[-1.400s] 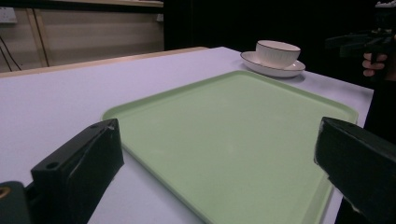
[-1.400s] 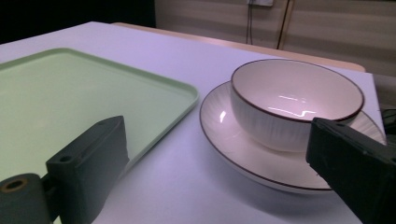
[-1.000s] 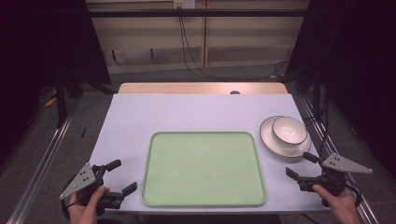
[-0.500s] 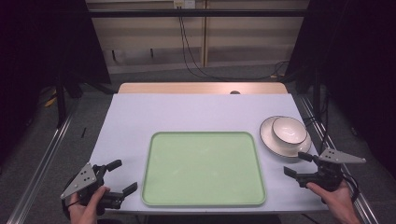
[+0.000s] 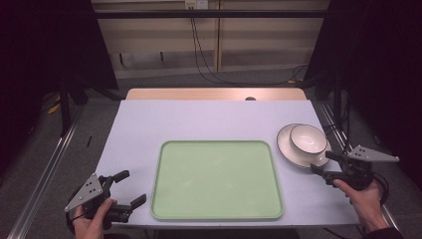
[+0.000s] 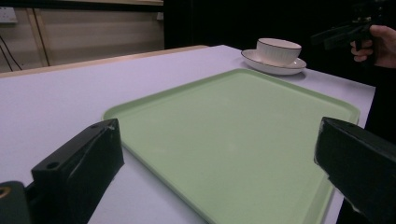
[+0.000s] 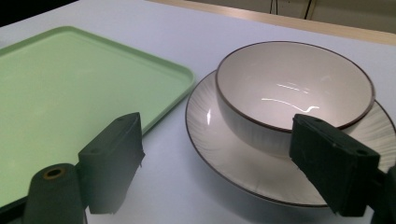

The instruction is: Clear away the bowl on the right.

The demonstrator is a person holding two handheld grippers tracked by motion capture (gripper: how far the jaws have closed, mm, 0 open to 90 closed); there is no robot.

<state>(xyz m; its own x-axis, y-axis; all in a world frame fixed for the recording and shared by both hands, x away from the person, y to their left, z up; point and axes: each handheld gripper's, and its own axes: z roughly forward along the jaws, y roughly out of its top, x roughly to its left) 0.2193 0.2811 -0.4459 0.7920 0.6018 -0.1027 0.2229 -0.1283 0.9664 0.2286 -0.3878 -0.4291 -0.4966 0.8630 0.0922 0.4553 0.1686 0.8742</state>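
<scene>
my right tool [image 5: 323,166], jaws apart but just closing with nothing between them, nears the bowl [image 5: 308,138] on its plate [image 5: 287,149], right of the empty green tray [image 5: 216,179]; nothing lifted yet.

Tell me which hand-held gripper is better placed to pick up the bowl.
Right. The right hand-held gripper sits just short of the plate holding the bowl, jaws open toward it. The left hand-held gripper is across the green tray.
</scene>
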